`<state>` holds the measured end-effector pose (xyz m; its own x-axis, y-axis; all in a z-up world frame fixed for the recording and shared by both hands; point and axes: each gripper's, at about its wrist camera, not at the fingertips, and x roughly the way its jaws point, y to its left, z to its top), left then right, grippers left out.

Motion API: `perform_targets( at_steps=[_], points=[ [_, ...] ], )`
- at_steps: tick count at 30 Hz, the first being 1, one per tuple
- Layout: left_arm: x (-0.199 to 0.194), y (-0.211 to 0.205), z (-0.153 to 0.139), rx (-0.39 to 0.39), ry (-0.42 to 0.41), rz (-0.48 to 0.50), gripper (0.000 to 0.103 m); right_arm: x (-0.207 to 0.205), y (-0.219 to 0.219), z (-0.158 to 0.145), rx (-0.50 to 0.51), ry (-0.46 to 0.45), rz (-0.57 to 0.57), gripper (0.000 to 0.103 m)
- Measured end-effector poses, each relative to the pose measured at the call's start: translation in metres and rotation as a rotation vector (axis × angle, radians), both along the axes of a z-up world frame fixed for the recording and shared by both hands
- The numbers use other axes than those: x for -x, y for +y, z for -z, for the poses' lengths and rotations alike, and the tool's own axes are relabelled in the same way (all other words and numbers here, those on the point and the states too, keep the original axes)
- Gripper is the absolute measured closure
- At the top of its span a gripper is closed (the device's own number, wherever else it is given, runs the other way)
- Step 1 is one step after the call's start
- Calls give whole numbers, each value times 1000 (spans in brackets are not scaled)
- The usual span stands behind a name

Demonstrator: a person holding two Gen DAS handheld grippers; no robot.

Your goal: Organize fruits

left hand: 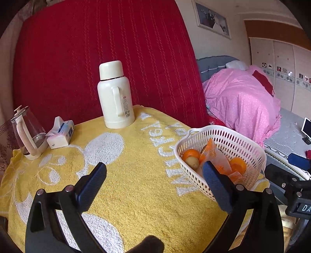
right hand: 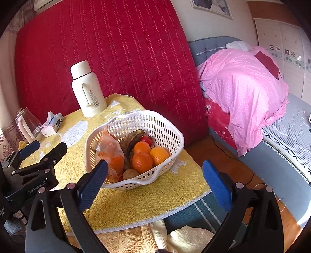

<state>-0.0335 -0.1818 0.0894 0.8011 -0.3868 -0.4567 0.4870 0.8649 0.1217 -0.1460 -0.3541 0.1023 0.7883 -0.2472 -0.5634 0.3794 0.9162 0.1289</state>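
Now, with your left gripper [left hand: 155, 175] and right gripper [right hand: 155, 173] both spread wide and empty, leave the white perforated plastic basket [right hand: 167, 124] of oranges [right hand: 142, 162] undisturbed.

A lived-in home bedroom is showing here: a rumpled pink dotted quilt [right hand: 243, 93] is lying on a grey bed at right, pale wardrobe doors [left hand: 281, 77] are standing at far right, a framed picture [left hand: 211, 18] is hanging upper right.
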Motion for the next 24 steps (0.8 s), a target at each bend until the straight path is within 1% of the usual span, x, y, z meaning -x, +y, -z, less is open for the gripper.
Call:
perform_targets(
  at_steps=[3, 6, 13, 24],
  points=[
    [5, -1, 1, -24, -20, -17, 5, -3, 7, 2, 13, 20, -19, 3],
    [5, 0, 3, -33, -21, -28, 5, -5, 13, 4, 34, 33, -30, 3],
    [7, 1, 3, -36, -31, -37, 5, -7, 22, 7, 70, 47, -44, 3],
    [6, 2, 6, -29, -24, -43, 5, -9, 19, 12, 96, 46, -19, 3]
  ],
)
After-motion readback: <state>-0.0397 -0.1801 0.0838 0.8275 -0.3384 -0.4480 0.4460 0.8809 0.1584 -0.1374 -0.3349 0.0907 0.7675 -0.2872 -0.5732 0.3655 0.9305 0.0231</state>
